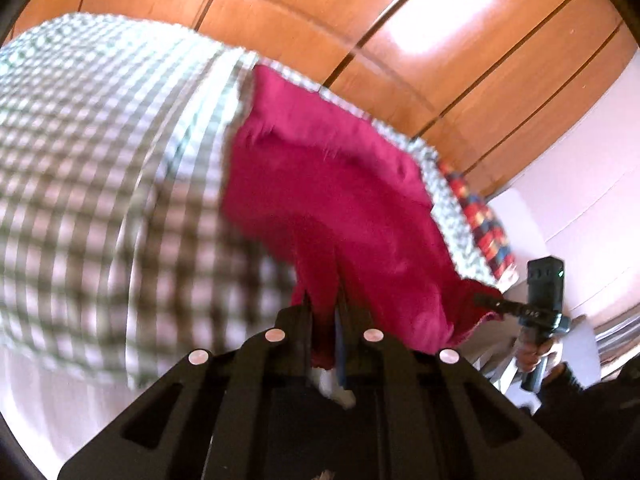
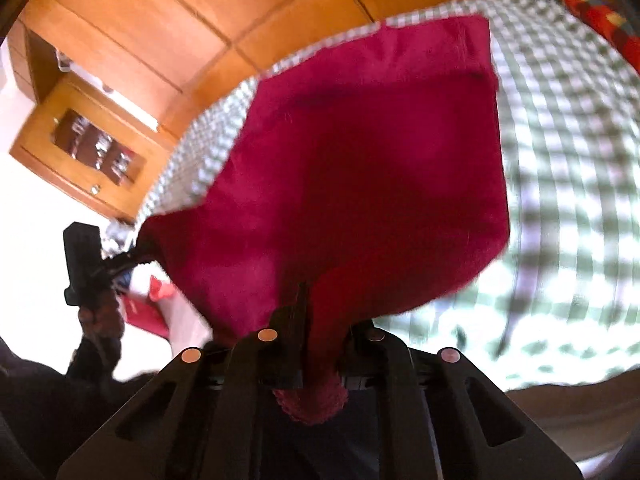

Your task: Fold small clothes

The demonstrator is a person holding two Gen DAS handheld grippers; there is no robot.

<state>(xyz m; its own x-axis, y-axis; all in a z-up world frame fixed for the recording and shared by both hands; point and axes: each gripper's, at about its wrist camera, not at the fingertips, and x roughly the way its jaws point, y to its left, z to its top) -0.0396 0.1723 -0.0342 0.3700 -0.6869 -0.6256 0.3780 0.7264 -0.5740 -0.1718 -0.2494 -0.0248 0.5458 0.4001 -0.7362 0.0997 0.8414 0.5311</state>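
A small crimson garment (image 1: 340, 200) hangs stretched between both grippers above a green and white checked bed cover (image 1: 100, 160). My left gripper (image 1: 326, 308) is shut on one corner of the garment. My right gripper (image 2: 324, 320) is shut on another corner of the garment (image 2: 360, 160), and its scalloped hem (image 2: 312, 408) bunches behind the jaws. The right gripper shows in the left wrist view (image 1: 492, 304) at the right, pinching the cloth edge. The left gripper shows in the right wrist view (image 2: 132, 258) at the left. The garment's far edge rests on the cover (image 2: 560, 120).
Wooden wardrobe panels (image 1: 400, 40) stand behind the bed. A wooden cabinet with a glass door (image 2: 92, 152) is at the left. A red, blue and yellow patterned cloth (image 1: 484, 220) lies at the bed's far edge. Red items (image 2: 148, 304) lie below the left gripper.
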